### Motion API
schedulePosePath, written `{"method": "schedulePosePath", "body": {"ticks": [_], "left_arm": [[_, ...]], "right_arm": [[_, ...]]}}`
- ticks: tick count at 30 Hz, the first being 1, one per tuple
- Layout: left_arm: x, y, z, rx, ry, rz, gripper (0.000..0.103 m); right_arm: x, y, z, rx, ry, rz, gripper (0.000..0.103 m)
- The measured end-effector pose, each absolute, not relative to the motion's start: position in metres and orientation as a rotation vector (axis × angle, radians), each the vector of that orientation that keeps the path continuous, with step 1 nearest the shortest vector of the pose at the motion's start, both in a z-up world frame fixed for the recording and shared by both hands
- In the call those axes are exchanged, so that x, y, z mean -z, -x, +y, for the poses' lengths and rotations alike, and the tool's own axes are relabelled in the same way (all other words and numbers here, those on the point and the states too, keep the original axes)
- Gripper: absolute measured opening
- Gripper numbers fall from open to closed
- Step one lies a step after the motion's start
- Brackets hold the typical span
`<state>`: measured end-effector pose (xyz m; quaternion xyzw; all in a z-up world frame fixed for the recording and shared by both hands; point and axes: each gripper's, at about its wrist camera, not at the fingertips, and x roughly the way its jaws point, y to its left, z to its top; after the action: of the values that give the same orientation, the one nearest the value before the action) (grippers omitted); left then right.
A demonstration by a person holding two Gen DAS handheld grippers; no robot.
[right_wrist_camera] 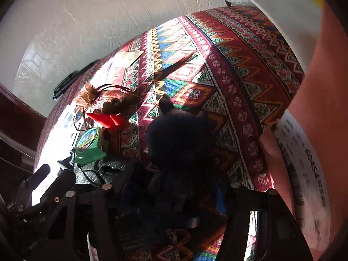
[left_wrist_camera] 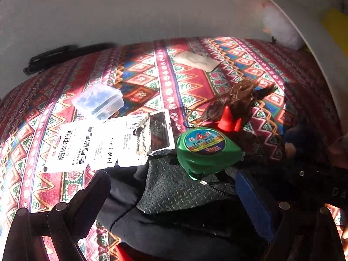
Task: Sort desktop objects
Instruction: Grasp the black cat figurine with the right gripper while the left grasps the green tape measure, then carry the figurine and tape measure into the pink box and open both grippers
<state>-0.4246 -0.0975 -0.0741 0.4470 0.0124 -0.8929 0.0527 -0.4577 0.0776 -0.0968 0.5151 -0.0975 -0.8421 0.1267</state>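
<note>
On desk w/ patterned cloth point(left_wrist_camera: 139, 76), green tape measure point(left_wrist_camera: 206, 150) sits between left gripper point(left_wrist_camera: 174, 195) fingers, spread apart. Right gripper point(right_wrist_camera: 174, 187) at 3 o'clock clamps dark plush toy point(right_wrist_camera: 180, 139).

a patterned cloth point(left_wrist_camera: 195, 82) (red, zigzag-woven) meets a pale embossed wall point(right_wrist_camera: 104, 17).

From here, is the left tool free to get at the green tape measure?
Probably yes: the round green plastic tape measure lies just ahead between the left tool's open jaws, on dark cloth, nothing over it.

Both wrist views low, close over patterned cloth point(left_wrist_camera: 195, 82); share green tape measure point(left_wrist_camera: 206, 150).
</note>
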Motion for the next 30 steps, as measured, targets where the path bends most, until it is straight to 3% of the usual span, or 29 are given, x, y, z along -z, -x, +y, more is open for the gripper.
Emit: {"method": "schedulePosePath", "body": {"ticks": [4,13,14,16,24,30], "left_arm": [[0.091,0.447,-0.095,2.703,-1.409,0.151,0.096],[0.1,0.465,-0.073,2.672,-1.35,0.069,0.096],[0.101,0.465,-0.073,2.689,-1.342,0.059,0.094],[0.099,0.462,-0.076,2.707,-1.321,0.063,0.069],[0.057,0.394,-0.102,2.792,-1.199,0.351,0.069],[-0.009,0.312,-0.091,2.898,-1.018,0.375,0.069]], "right_arm": [[0.092,0.46,0.086,2.401,-1.506,-0.354,0.043],[0.094,0.456,0.082,2.373,-1.516,-0.381,0.043],[0.095,0.454,0.082,2.371,-1.517,-0.385,0.043],[0.093,0.451,0.084,2.354,-1.524,-0.413,0.043],[0.044,0.412,0.086,2.35,-1.374,-0.454,0.043],[-0.03,0.356,0.088,2.375,-1.144,-0.462,0.043]]}}
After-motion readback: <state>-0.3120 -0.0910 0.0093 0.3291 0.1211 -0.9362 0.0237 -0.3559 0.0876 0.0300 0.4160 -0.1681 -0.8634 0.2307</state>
